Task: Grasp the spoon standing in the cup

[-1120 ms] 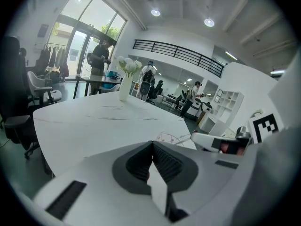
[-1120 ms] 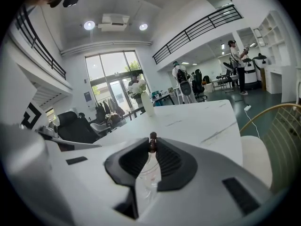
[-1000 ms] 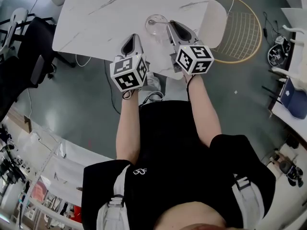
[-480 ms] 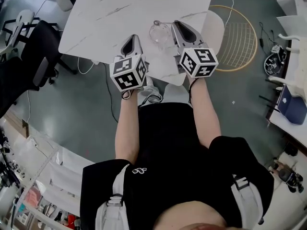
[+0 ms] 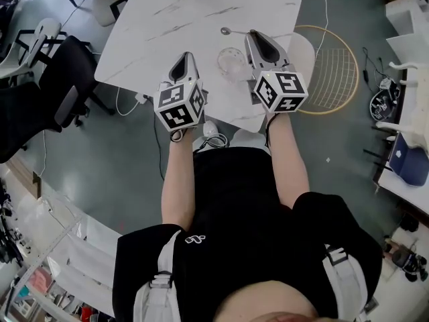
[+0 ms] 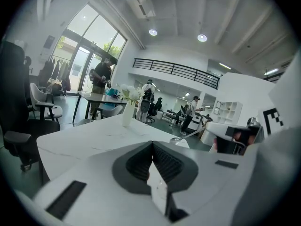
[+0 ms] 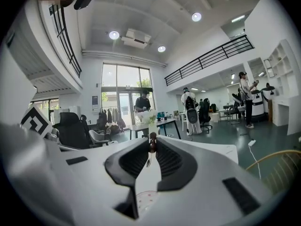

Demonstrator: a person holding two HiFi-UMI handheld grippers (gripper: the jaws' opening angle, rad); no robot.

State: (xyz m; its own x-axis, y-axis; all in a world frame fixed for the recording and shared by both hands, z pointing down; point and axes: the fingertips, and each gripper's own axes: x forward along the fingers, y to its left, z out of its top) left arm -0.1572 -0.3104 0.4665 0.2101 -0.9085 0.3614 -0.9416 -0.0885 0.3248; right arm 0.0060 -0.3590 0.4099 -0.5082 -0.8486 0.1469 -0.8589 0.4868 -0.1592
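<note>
Seen from above, you stand at the near edge of a white marble-patterned surface [image 5: 167,25], with both arms stretched forward over it. Your right tongs [image 5: 253,34] are closed on the handle end of a thin silver metal spoon [image 5: 234,31]. The spoon is out of the cup. It lies roughly level and reaches from the tongs' tips toward your left, with its small round bowl at the far end. In the right gripper view, the jaws press together at their tips [image 7: 152,143] and a small dark piece of the spoon [image 7: 151,137] is pinched between them.

The clear glass cup [image 5: 232,64] stands upright on the surface, just left of the right tongs' body and nearer to you than the spoon. Nothing stands in it.

Your left tongs [image 5: 183,58] hover over the near edge of the surface, left of the cup and apart from it. In the left gripper view, their jaws meet at the tips [image 6: 153,144] with nothing between them. That view also shows the spoon [image 6: 190,133] off to the right, running toward the other gripper.

A white vase of pale flowers [image 6: 128,109] stands farther back on the surface. A black office chair [image 5: 67,79] sits on the floor to your left, and a round gold wire chair [image 5: 338,59] to your right.
</note>
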